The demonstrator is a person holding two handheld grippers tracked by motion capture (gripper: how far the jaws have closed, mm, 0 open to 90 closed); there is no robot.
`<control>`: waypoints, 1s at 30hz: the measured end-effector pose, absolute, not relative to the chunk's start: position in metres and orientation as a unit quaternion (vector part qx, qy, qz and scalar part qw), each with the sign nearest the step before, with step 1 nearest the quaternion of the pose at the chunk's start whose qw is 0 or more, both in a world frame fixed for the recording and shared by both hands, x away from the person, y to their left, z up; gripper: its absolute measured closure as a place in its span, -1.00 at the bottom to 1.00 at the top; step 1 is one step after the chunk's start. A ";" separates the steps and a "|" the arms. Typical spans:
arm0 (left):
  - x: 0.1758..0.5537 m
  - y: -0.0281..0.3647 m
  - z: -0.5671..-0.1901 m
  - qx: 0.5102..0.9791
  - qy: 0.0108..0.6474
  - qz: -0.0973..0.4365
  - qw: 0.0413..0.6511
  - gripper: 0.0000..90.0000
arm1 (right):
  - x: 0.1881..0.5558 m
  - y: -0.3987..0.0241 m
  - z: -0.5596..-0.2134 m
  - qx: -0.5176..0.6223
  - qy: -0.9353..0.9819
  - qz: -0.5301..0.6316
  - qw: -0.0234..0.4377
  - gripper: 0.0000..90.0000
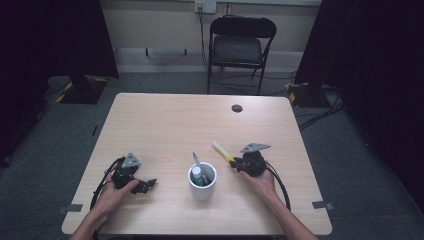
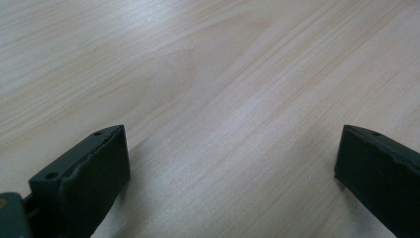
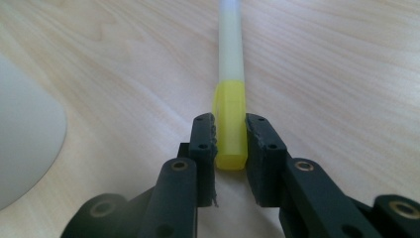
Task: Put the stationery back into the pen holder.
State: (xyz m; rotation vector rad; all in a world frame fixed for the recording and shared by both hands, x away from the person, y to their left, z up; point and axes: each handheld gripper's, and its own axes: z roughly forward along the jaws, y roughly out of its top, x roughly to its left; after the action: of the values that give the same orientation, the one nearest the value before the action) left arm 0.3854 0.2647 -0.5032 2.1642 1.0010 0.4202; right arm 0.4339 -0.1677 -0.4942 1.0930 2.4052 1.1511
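- Forearms enter from the bottom edge of the high view, each hand carrying a gripper, so the work sits just within reach near the lower part of the table (image 1: 165, 115).
- Right gripper (image 3: 230, 141) is clenched on the yellow cap end of a highlighter (image 3: 231, 99); gripping at the cap leaves the pale barrel sticking out free beyond the jaws.
- From above, the highlighter (image 1: 222, 151) lies right of centre, angled towards the upper left, its held end at the right gripper (image 1: 235, 164) just right of the white cup (image 1: 202, 187).
- That cup, at lower centre, already holds a couple of pens upright, so I judge the highlighter is meant to join them.
- Holding it by one end should let the free end tip down into the cup's mouth.
- Left gripper (image 1: 149, 184) rests at the lower left, well apart from the cup; its jaws stand wide apart over bare wood with nothing between them, seemingly waiting.
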 end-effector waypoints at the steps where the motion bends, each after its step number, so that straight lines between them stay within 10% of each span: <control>1: 0.385 0.265 -0.503 0.837 0.386 0.162 0.352 -1.00 | 0.431 -0.168 -0.494 0.374 0.829 0.396 0.131 0.67; 30: 0.385 0.265 -0.503 0.837 0.386 0.162 0.352 -1.00 | 0.425 -0.158 -0.499 0.354 0.833 0.392 0.164 0.64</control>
State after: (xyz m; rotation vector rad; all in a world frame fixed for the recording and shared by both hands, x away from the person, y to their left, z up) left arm 0.3853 0.2648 -0.5031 2.1669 0.9998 0.4200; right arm 0.4246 -0.1578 -0.4987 1.0091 2.3752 1.1170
